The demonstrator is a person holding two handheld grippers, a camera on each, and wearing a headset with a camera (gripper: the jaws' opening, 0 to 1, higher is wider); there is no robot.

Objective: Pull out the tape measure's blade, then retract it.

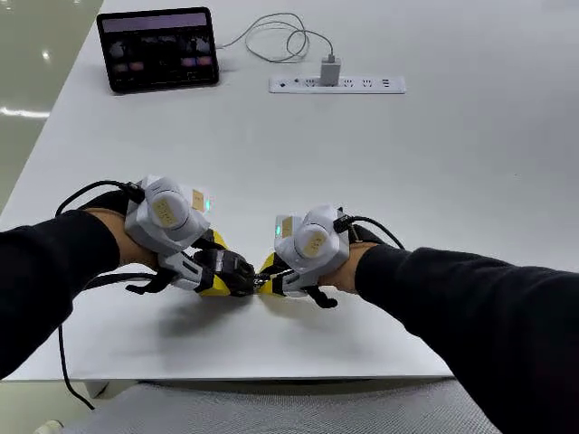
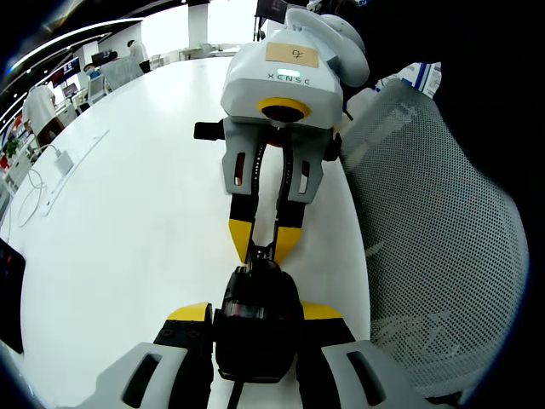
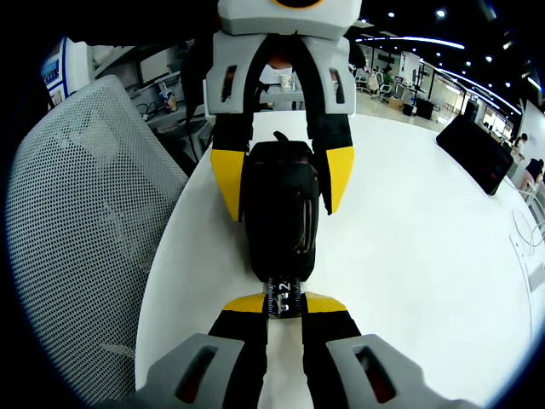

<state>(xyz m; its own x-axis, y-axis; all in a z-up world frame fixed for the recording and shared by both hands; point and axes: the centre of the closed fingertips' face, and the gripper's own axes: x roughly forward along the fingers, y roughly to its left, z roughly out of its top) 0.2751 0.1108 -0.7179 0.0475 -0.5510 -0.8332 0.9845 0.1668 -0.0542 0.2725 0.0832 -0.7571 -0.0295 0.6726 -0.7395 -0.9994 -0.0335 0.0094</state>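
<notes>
The left gripper (image 2: 255,313) is clamped on the black ribbed tape measure case (image 3: 279,209) at the white counter's (image 1: 407,163) near edge. Its long axis runs left-right, and its short numbered blade (image 3: 283,296) points right, pinched by the right gripper (image 3: 283,307).

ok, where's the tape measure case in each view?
Head view: tape measure low centre, in left gripper.
Left gripper view: tape measure bottom centre, between own fingers.
Right gripper view: tape measure centre, held by left gripper.
Shared landmark: white table.
</notes>
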